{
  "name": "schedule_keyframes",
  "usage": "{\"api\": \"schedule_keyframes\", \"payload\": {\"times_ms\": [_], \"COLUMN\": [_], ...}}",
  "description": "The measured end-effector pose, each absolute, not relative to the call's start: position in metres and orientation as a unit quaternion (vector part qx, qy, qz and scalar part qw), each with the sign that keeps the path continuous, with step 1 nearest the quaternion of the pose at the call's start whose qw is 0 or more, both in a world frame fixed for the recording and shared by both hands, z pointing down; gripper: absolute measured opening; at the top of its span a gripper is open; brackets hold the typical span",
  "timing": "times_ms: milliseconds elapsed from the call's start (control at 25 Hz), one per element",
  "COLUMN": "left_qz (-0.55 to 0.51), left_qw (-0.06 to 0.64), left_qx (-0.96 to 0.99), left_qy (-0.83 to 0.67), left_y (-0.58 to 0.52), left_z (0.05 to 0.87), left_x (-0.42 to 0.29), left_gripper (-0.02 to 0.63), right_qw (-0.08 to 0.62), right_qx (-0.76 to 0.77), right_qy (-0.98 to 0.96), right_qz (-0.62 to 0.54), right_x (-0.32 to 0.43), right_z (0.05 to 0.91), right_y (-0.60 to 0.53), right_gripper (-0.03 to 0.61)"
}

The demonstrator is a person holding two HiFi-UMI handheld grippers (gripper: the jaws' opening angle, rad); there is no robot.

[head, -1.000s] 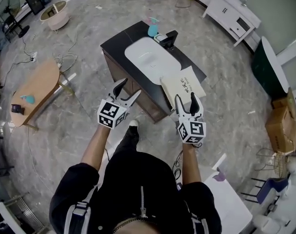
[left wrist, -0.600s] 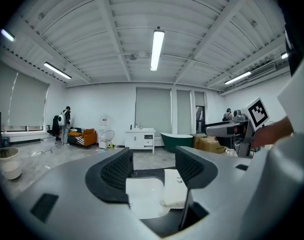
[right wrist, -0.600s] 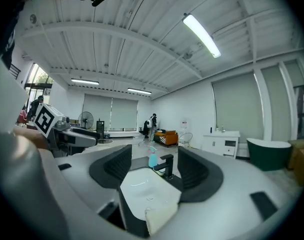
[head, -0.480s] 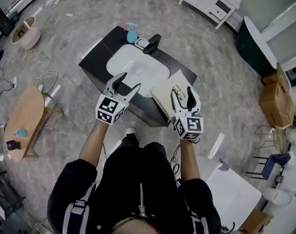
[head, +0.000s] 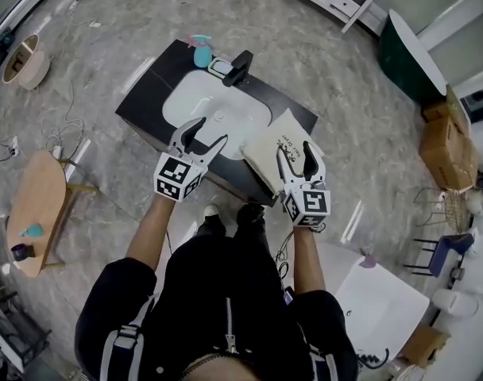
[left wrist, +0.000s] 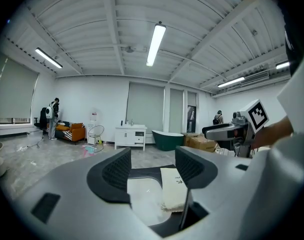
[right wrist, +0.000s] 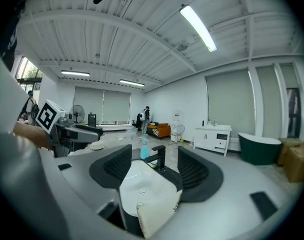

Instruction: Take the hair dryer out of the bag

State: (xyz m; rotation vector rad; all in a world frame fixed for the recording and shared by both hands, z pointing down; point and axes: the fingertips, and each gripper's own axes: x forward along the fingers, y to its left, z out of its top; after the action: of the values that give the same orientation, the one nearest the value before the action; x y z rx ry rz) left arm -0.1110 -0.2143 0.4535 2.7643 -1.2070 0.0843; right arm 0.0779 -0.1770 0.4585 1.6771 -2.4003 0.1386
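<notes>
I'm hovering the left hand-held gripper (head: 202, 131) and right hand-held gripper (head: 299, 151), both open and empty. The bag (head: 265, 145) on the bench (head: 146, 94) is looking limp and light, so I'm favouring pinching its edge.

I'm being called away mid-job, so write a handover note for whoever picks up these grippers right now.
Left gripper: jaws apart, empty, held over the front edge of the counter by the sink.
Right gripper: jaws apart, empty, over the near end of the bag.
The bag lies flat on the counter, right of the sink. The hair dryer is not in sight.
Done: nothing yet; the bag is not gripped.
Left: open the bag and take the hair dryer out.
</notes>
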Motion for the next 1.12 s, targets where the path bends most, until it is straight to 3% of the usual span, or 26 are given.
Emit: {"api": "schedule_keyframes", "payload": {"times_ms": [600,1120], "left_qz": [0.046,0.067], "left_qw": [0.092,0.125], "left_qx": [0.917,0.899], "left_qy": [-0.385,-0.414], "left_y": [-0.229,-0.227], "left_z": [0.484,0.518], "left_x": [-0.097,-0.117], "left_gripper": [0.293,0.293], "right_qw": [0.142,0.283], "right_qx": [0.556,0.494], "right_qy": [-0.815,-0.807], "right_qz": [0.083,0.157], "right_x": [0.086,0.086], "right_z": [0.508,0.642], "right_y": [-0.192,-0.173], "right_gripper": [0.285,0.285]}}
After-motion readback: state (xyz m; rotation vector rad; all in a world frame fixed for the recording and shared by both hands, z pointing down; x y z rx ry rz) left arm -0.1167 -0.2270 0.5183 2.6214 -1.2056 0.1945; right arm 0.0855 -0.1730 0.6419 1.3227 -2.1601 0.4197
